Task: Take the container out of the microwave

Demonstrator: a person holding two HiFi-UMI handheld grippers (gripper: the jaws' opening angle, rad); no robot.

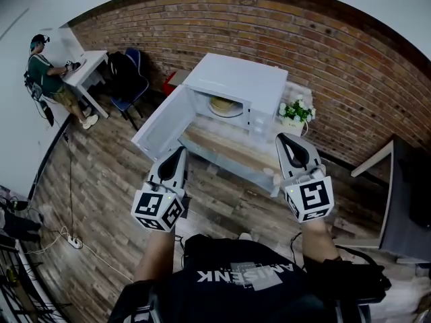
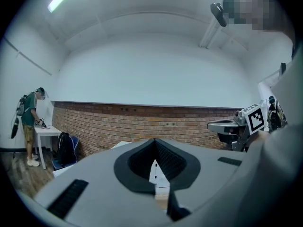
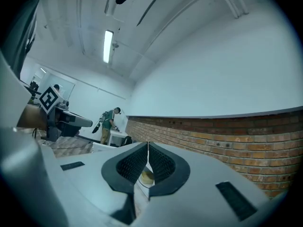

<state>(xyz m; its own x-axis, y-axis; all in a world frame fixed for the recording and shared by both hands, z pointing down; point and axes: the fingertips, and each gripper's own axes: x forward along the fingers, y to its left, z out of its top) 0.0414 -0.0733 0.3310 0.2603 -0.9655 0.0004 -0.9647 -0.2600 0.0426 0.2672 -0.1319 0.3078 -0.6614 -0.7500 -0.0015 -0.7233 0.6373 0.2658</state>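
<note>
The container (image 1: 221, 104) is inside the microwave (image 1: 236, 79). It is round and tan, and it sits on the round plate (image 1: 237, 111) in there. The microwave door (image 1: 161, 121) hangs wide open on the left side. The microwave stands on a worktop (image 1: 229, 155) with a wooden top, right by the brick wall (image 1: 303, 39). A little green plant (image 1: 296, 111) with white flowers stands just beside the microwave, on its right.

You hold both grippers out in front of the worktop, away from the container. Neither one touches anything. Your left gripper (image 1: 179, 155) points toward the open door. Its fingers are pressed together and hold nothing. Your right gripper (image 1: 285, 140) is near the front right corner of the microwave. Its fingers are pressed together too, and they are empty. In the right gripper view, a bit of the tan container peeks through the small gap under the closed fingertips.

Far off on the left, a person (image 1: 46, 73) stands at another white worktop (image 1: 89, 66). A blue chair (image 1: 135, 86) with a black bag (image 1: 121, 69) on it is next to that.
</note>
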